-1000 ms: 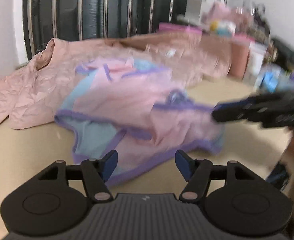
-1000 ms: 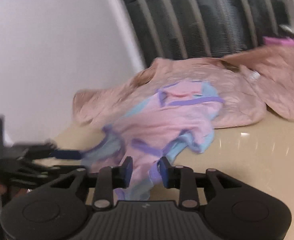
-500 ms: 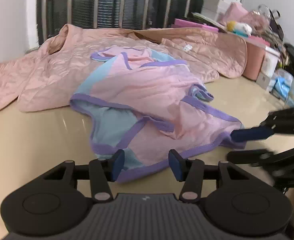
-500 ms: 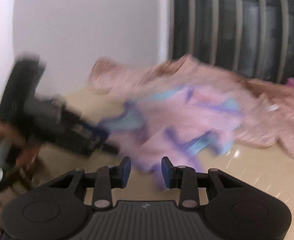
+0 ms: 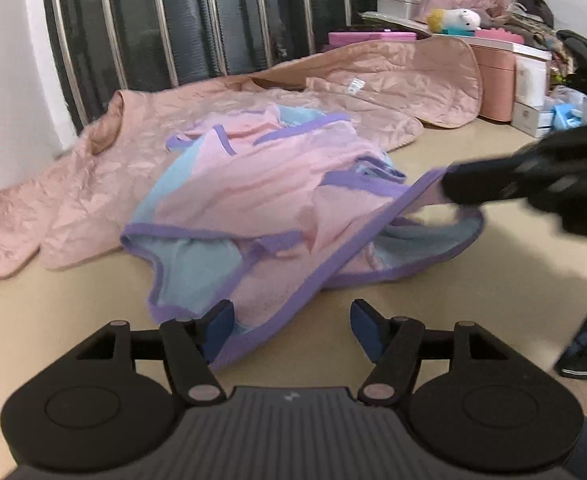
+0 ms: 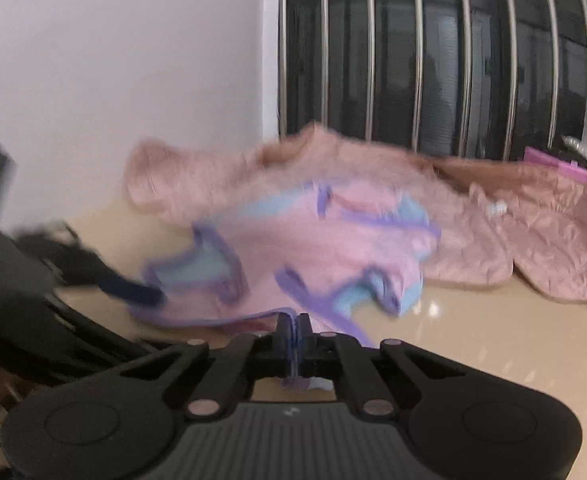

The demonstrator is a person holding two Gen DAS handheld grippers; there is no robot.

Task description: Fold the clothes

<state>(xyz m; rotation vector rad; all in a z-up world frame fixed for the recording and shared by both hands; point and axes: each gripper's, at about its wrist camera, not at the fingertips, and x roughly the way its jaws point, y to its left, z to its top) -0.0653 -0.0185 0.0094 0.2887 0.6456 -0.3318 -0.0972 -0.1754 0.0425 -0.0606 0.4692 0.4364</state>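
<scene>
— Beige worktop (image 5: 473,292) is the biggest thing I see from here; what's lying on it?

— A pink quilt (image 5: 393,76) spread along the back, under the barred window (image 5: 197,20). The top (image 5: 261,184), pink with blue panels and purple trim, lies crumpled on the worktop in front of the quilt, its far edge overlapping it.

— And behind the quilt's right end?

— Boxes (image 5: 529,84) and a pink tub (image 5: 497,80), with a small plush toy (image 5: 459,20) on top of the clutter.

— How are my right tongs (image 6: 292,334)?

— Pressed together on the top's purple hem (image 6: 229,318), pinched tight between the pads. From my left camera I see that hem lifted off the worktop, drawn taut toward the right tongs.

— And my left tongs (image 5: 291,324)?

— Their jaws are opening, set fairly wide. The near edge of the top lies between them, just beside the left pad (image 5: 218,326). I can't tell if the pad touches it; nothing is gripped.
</scene>
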